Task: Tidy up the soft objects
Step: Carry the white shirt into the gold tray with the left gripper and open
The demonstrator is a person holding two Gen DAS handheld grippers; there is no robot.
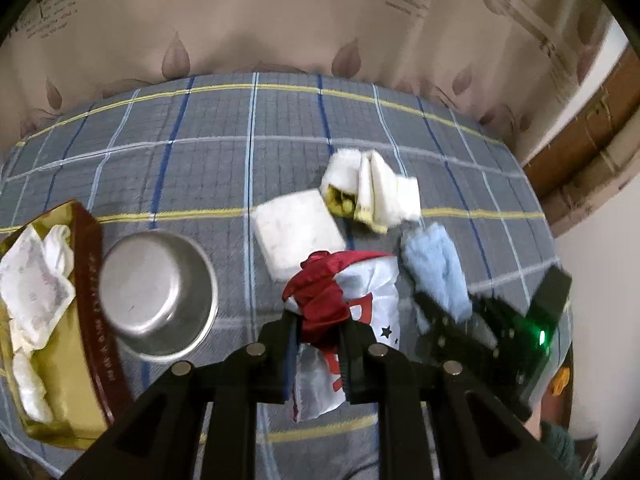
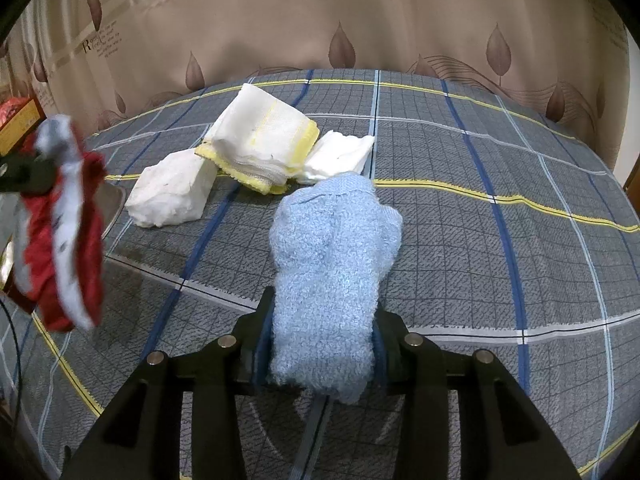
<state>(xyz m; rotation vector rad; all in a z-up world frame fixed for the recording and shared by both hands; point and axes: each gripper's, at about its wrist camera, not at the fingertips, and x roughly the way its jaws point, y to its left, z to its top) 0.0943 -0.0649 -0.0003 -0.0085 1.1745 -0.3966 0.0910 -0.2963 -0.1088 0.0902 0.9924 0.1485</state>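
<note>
At the far left of the left wrist view sits the box (image 1: 90, 264), gold-lined with a dark red wall, already holding crumpled white cloths (image 1: 34, 280); just beside it on the checked sheet (image 1: 180, 152) stands an empty steel bowl (image 1: 160, 292). Right of the bowl lies a white block (image 1: 298, 232), then a yellow-edged cloth stack (image 1: 368, 188), folded and partly tipped. The step in hand looks like carrying: the left gripper (image 1: 318, 334) is clenched on a red-and-white bag (image 1: 344, 292), bunched between its jaws and, in the right wrist view, hanging clear of the sheet (image 2: 64, 232). Judging by the box's contents, the bag probably belongs there or in the bowl, so the next move calls for swinging leftward over the box wall, lowering until the bag's loose tail is inside, and only then letting go; the thin plastic may cling or trail over the rim. Further right, the right gripper (image 2: 322, 344) grips a blue towel (image 2: 332, 256), whose free end droops forward onto the sheet, touching or nearly touching a small white cloth (image 2: 340, 154). That gripper points steeply down, with the towel low over the sheet; it shows at the right edge of the left view (image 1: 452, 320), close beside the bag. Both grippers slope down toward the bed from the near side.
</note>
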